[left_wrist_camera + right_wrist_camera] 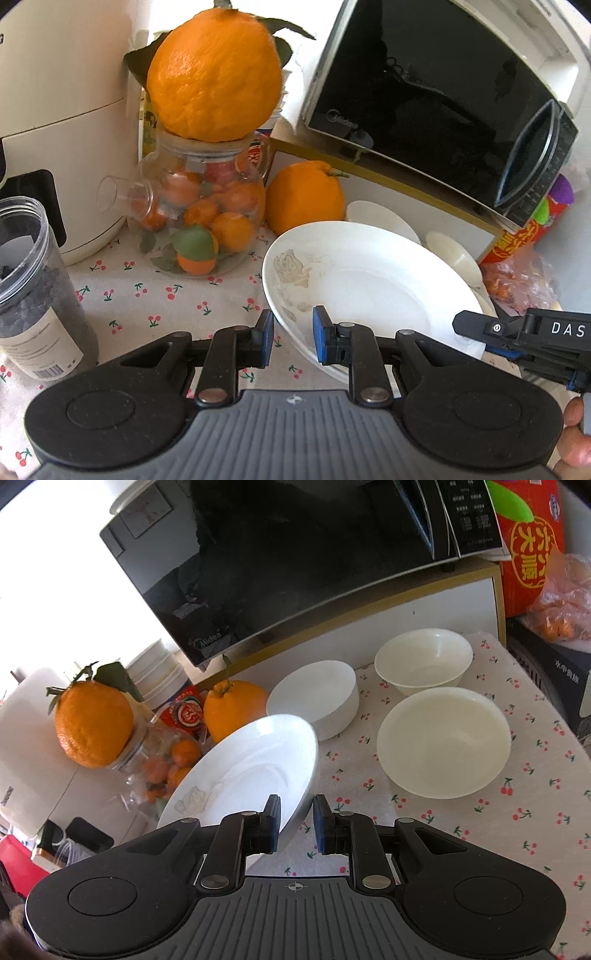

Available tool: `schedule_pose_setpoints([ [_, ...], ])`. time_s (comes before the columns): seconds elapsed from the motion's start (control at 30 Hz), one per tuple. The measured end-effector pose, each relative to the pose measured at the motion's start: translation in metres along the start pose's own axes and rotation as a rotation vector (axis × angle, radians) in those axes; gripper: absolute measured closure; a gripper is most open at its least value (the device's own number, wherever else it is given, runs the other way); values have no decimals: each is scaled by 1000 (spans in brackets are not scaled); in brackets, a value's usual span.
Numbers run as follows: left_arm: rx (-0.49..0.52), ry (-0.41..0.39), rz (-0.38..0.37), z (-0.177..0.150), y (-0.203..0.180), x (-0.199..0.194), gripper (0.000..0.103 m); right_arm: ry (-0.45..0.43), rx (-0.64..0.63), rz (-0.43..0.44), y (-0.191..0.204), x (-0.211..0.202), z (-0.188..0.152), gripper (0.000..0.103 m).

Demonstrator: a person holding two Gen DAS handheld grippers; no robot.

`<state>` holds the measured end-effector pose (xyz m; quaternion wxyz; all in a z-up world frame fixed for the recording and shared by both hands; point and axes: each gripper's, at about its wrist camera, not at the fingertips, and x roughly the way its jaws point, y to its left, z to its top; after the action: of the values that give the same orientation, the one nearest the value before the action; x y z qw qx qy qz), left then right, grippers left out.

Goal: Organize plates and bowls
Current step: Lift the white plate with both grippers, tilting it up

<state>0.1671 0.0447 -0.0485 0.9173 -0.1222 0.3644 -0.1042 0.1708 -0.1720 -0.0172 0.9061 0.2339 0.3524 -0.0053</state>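
A white plate [369,291] with a faint flower print is held tilted above the cherry-print tablecloth [147,295]. My left gripper [293,328] is shut on its near-left rim. My right gripper [463,326] reaches in from the right, at the plate's other side. In the right wrist view the same plate [243,775] slants up to the left, and my right gripper [297,816] is shut on its rim. Three white bowls [317,698] [424,661] [443,742] stand on the cloth beyond it. Two of them peek out behind the plate in the left wrist view [384,218] [450,254].
A black microwave [295,554] stands on a white shelf at the back. A glass jar of small oranges [199,218] carries a big orange [218,74], and another orange [303,195] lies beside it. A white appliance [62,110] and a dark-filled plastic jar [33,288] stand left; a red box [528,542] stands right.
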Motion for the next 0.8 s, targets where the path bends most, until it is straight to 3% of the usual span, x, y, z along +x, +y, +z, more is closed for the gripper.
schedule_pose_setpoints([
  [0.57, 72, 21, -44, -21, -10, -42, 83, 39, -39, -25, -2, -47, -23, 84],
  [0.8, 118, 43, -54, -34, -10, -57, 83, 97, -48, -35, -7, -59, -42, 84],
])
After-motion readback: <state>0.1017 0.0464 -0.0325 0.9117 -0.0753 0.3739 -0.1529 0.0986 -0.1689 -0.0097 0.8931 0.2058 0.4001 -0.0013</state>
